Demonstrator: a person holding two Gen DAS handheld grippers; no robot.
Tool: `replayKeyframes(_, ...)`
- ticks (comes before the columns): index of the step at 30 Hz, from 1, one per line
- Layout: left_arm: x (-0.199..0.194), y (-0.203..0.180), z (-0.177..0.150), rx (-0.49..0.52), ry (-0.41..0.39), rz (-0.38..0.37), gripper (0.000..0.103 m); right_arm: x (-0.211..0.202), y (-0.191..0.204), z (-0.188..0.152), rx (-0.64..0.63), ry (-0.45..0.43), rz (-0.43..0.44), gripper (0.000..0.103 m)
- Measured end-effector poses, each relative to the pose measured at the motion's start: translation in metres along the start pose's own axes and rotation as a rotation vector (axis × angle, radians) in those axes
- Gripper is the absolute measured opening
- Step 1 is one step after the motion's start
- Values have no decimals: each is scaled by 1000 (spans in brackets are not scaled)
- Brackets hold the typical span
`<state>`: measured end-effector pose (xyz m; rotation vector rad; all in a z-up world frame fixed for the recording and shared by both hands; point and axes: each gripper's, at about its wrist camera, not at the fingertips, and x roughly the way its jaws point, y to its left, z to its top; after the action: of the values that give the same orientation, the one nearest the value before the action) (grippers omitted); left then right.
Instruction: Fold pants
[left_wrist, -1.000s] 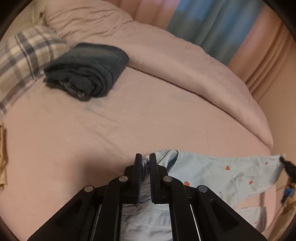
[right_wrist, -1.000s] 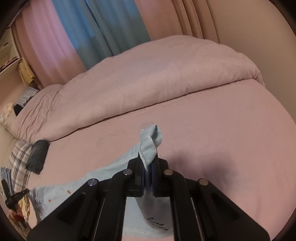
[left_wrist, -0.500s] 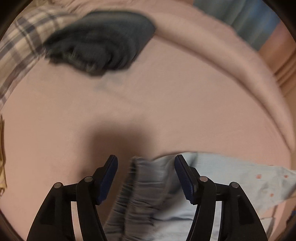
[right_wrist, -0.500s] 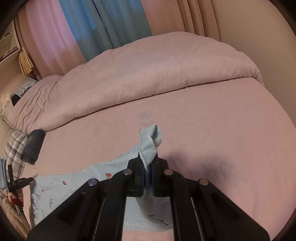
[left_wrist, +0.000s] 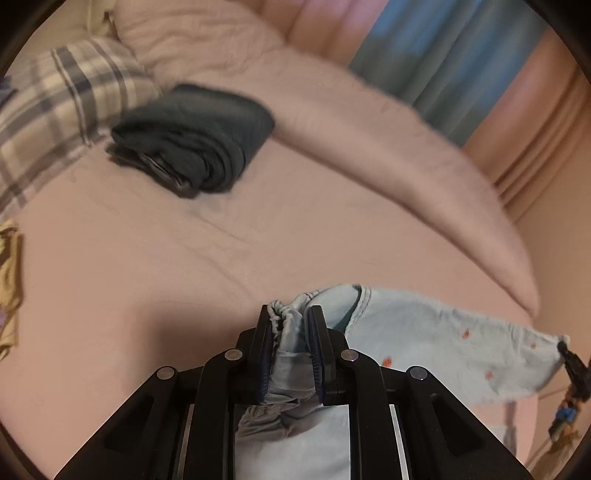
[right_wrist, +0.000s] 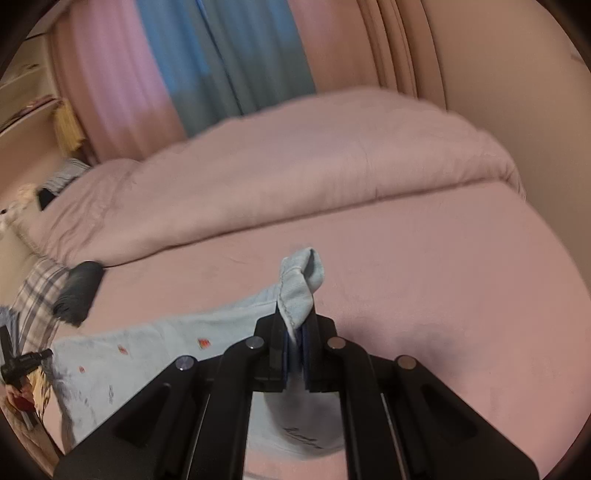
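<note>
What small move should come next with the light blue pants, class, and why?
Probably lift both ends together and carry one over the other. The left gripper is shut on the gathered waistband of the light blue pants; the right gripper pinches a hem, cloth stretched between them over the bed.

Two close wrist views low over the bed, sharing the pants.

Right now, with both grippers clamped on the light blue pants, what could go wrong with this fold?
1. The left gripper pinches a thick gathered waistband bunch, so the fold may come out lumpy or the bunch may slip.
2. The right gripper grips only a small hem corner of the light blue pants, which could pull free.
3. The folded dark garment lies ahead and could be bumped.
</note>
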<state>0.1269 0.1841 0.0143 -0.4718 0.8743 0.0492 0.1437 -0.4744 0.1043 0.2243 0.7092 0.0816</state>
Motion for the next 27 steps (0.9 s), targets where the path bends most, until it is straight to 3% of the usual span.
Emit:
replayKeyframes(2,-31,8,-34,29,-21,-44,17,-31,1,-21,-21,-37,38,6)
replayKeyframes(4,-40,15,-65,67,-17,-32,17,-55,-1,-55,-41,-45,63,6)
replayKeyframes(6,-34,28,-96,81,21,-2,18,-68,-8,-102,-56,-12,43,6)
replayKeyframes(8,-25,46,-123,18,108,-40,19,-72,-32,-152,-8,61,29,6)
replayKeyframes(10,-23,57,-133,-31,138,-68,22,-71,-56,-194,73,122,22,6)
replayKeyframes(12,-28,54,-134,-12,140,-69,23,-69,-69,-223,121,161,12,7)
replayKeyframes(19,-18,38,-122,53,252,23,26,-76,-59,-224,102,147,-19,9)
replayKeyframes(21,-19,42,-131,67,278,46,38,-77,-55,-230,73,181,-24,12)
replayKeyframes(24,-12,47,-144,85,371,103,42,-79,-58,-244,31,268,-34,24)
replayKeyframes(25,-11,48,-147,85,399,131,42,-83,-57,-246,14,273,-54,32)
replayKeyframes(27,-18,48,-145,68,409,142,42,-94,-57,-241,-9,271,-82,35)
